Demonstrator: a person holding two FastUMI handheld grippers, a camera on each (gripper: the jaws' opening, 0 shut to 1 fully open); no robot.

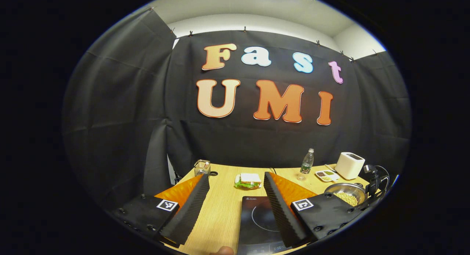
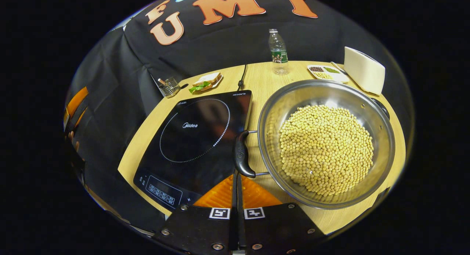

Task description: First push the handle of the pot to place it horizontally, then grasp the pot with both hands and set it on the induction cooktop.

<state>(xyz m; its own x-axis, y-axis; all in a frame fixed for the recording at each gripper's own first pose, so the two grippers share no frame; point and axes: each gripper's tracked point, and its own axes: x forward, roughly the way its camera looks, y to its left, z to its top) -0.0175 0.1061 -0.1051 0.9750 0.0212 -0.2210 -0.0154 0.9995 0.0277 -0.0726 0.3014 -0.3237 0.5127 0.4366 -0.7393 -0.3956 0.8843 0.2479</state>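
Observation:
In the right gripper view a steel pot [image 2: 271, 112] full of pale yellow beans [image 2: 325, 145] sits on the wooden table, right of the black induction cooktop [image 2: 194, 137]. Its black side handle [image 2: 241, 154] faces the cooktop; a second handle [image 2: 382, 106] is on the far side. My right gripper [image 2: 237, 177] is shut with nothing between its fingers, and its tips sit at the near end of the black handle. In the left gripper view my left gripper [image 1: 235, 183] stands wide open above the cooktop [image 1: 257, 218], with the pot [image 1: 347, 196] off to its right.
Along the table's back stand a water bottle [image 2: 278, 51], a white toaster [image 2: 363, 69], a small tray of grains [image 2: 325, 72], a sandwich [image 2: 205, 82] and a glass holder [image 2: 169, 87]. The cooktop's cable [image 2: 242, 77] runs to the back edge.

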